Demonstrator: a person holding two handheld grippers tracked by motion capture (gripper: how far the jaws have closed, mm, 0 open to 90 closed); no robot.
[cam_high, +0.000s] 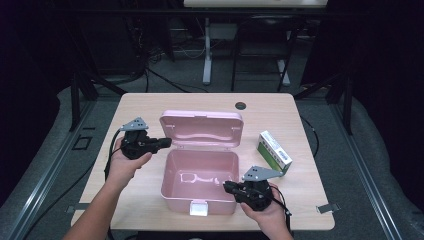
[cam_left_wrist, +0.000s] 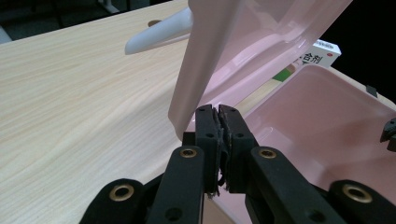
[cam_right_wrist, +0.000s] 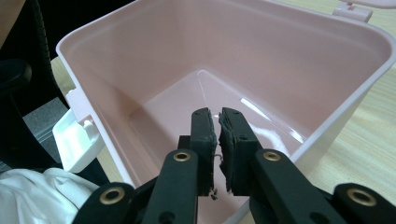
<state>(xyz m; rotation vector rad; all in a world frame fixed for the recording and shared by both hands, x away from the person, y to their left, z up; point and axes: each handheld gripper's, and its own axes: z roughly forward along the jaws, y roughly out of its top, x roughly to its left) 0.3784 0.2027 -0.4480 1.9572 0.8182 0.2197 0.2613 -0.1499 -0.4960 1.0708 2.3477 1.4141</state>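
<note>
The pink plastic box (cam_high: 200, 180) sits open in the middle of the table. It looks light, stiff and slippery; grab its rim. Left gripper (cam_high: 162, 143) and right gripper (cam_high: 227, 187) are both clenched, holding nothing.

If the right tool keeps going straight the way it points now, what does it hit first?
Most likely the inside of the pink box. The right tool, its jaws shut and empty, points over the near rim, down into the open box, so it should meet the floor or far wall first; depth is unclear.
</note>
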